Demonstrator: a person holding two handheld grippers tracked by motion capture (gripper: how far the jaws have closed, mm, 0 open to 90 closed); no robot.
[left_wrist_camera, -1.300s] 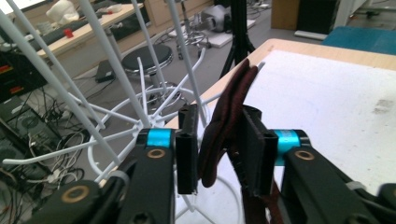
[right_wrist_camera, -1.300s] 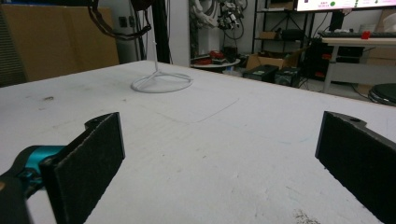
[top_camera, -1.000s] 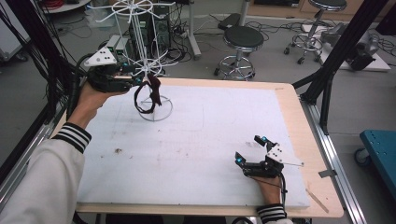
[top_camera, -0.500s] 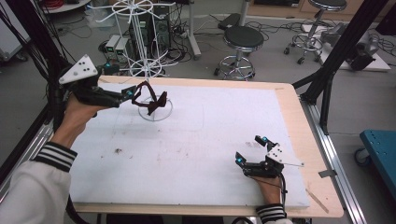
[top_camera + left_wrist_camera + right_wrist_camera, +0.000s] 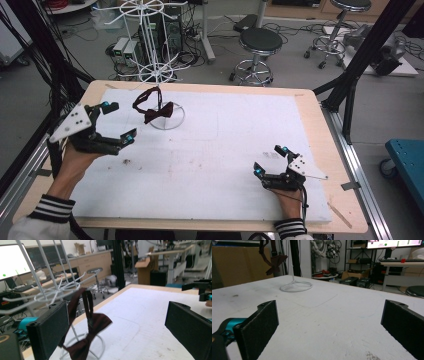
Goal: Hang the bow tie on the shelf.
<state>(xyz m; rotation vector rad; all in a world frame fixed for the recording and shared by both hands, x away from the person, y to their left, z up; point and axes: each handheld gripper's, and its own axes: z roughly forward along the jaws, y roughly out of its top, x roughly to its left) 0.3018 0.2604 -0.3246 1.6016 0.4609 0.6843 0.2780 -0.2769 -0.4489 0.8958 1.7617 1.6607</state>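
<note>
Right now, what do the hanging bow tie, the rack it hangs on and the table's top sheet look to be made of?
Bow tie: dark maroon woven cloth, probably satin-like; it droops softly with a faint sheen.
Rack: thin white-coated metal wire, judging by its slim bent prongs and ring base.
Top sheet: matte white foam or board, scuffed and speckled; which one is unclear. It lies on a pale wooden table.

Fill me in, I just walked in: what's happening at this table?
A person works with two handheld grippers. A dark red bow tie hangs by its strap on the white wire rack. The left gripper has just been opening; its jaws stand wide beside the tie, nothing between them. The right gripper rests open on the table.
</note>
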